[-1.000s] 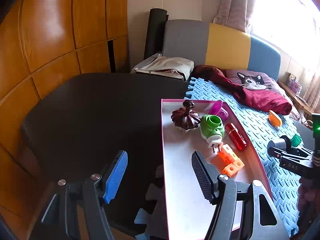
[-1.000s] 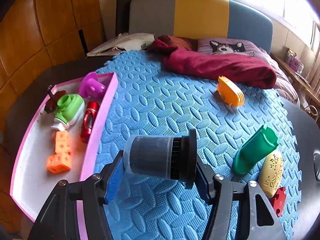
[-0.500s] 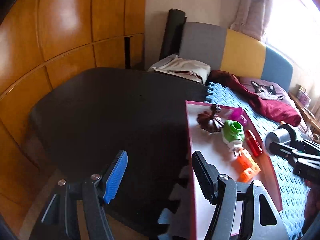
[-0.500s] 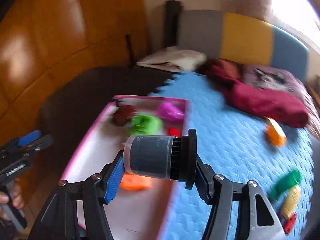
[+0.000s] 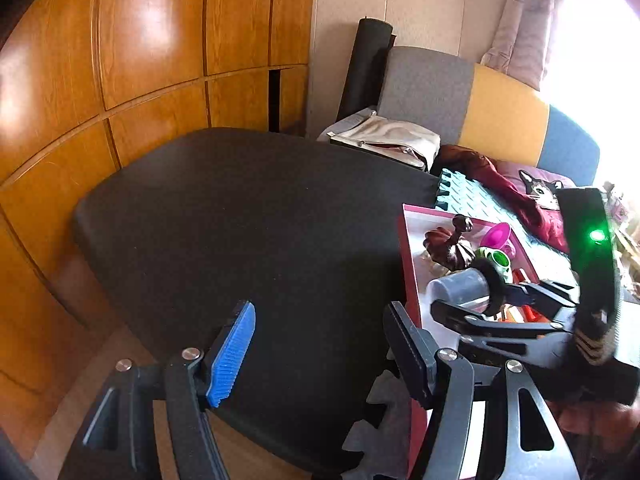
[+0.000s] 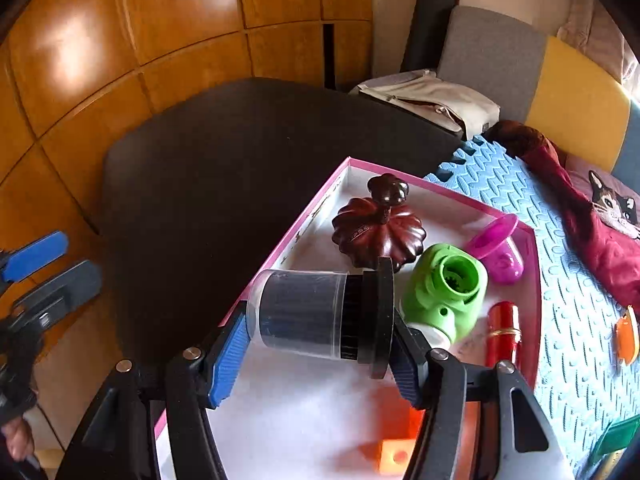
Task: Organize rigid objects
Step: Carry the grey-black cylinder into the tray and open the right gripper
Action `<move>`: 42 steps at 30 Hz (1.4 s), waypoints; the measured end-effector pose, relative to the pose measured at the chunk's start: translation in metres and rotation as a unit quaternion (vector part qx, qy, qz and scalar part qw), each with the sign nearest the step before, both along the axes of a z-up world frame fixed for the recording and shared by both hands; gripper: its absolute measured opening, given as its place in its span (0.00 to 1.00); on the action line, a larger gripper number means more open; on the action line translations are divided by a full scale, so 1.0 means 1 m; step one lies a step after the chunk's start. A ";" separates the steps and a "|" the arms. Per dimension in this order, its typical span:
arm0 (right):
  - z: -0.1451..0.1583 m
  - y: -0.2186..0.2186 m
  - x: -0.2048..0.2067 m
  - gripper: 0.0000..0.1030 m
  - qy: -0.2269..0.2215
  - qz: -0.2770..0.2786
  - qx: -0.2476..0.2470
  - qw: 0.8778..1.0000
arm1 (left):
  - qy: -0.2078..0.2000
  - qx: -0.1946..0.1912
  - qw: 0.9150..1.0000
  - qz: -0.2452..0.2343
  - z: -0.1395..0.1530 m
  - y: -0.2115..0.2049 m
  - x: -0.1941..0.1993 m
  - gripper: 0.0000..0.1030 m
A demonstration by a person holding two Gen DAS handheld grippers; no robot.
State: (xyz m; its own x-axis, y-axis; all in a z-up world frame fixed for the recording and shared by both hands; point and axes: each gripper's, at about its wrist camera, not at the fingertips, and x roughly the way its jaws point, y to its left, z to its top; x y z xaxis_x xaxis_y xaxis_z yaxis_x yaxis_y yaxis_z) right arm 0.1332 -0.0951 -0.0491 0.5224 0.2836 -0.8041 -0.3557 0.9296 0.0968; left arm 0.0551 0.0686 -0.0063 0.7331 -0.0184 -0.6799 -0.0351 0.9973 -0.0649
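Note:
My right gripper (image 6: 320,354) is shut on a dark cylinder with a black disc end (image 6: 316,314), held sideways above the pink-rimmed white tray (image 6: 300,232). In the tray lie a dark brown pumpkin-shaped lid (image 6: 378,232), a green plastic piece (image 6: 446,290), a magenta scoop (image 6: 496,246), a red tube (image 6: 502,332) and orange blocks (image 6: 394,454). My left gripper (image 5: 320,352) stands open over the black table (image 5: 240,220), left of the tray (image 5: 410,276), with nothing between its fingers. The left wrist view also shows the right gripper (image 5: 476,300) carrying the cylinder (image 5: 460,286).
A blue foam mat (image 6: 560,240) lies right of the tray with an orange piece (image 6: 626,334) on it. A maroon cloth (image 6: 592,232), a cat-print cushion (image 6: 616,204) and a beige bag (image 6: 432,96) sit at the back. Wooden panels (image 5: 120,60) line the left wall.
The right gripper has carried the cylinder left from over the blue mat to above the tray, rolling as it went. The left gripper has drifted left, off the tray and over the black table.

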 end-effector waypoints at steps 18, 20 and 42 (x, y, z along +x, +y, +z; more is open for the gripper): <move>0.028 -0.041 -0.028 0.65 -0.025 -0.031 0.075 0.996 | -0.008 0.008 1.000 -0.015 0.007 -0.010 -0.009 0.66; 0.034 -0.051 -0.035 0.65 -0.034 -0.040 0.078 0.996 | -0.008 0.009 1.000 -0.017 0.008 -0.013 -0.010 0.66; 0.062 -0.165 -0.083 0.65 -0.090 -0.163 0.086 0.979 | -0.010 0.023 0.998 -0.058 0.012 -0.044 -0.016 0.70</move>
